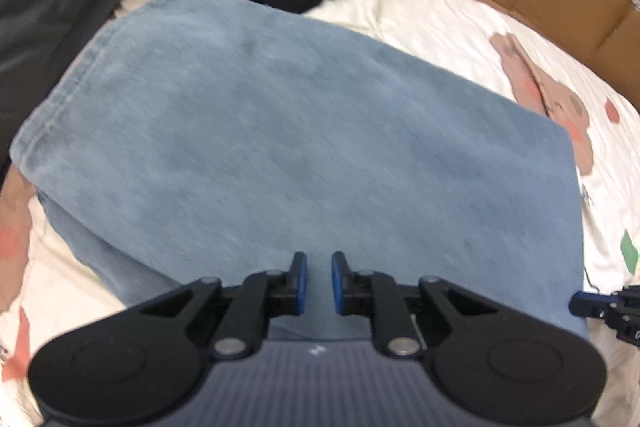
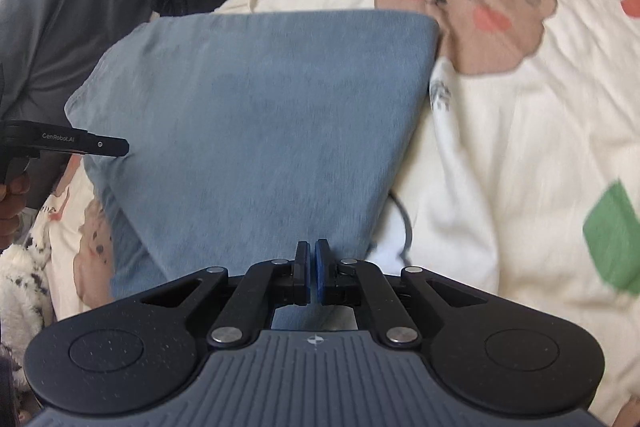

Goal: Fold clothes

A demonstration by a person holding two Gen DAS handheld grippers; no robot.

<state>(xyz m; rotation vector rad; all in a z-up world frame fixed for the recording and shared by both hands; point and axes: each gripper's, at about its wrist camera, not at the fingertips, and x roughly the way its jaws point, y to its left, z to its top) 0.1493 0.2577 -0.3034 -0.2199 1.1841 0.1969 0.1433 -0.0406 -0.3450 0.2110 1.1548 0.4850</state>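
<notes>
One blue denim garment [image 1: 288,131] lies folded mid-frame on my bedspread [image 2: 500,147]: soft, heavy-looking (grab hemmed corners). Left gripper [image 1: 319,281] slightly spread, empty; right gripper [image 2: 312,273] pressed together, empty.
</notes>
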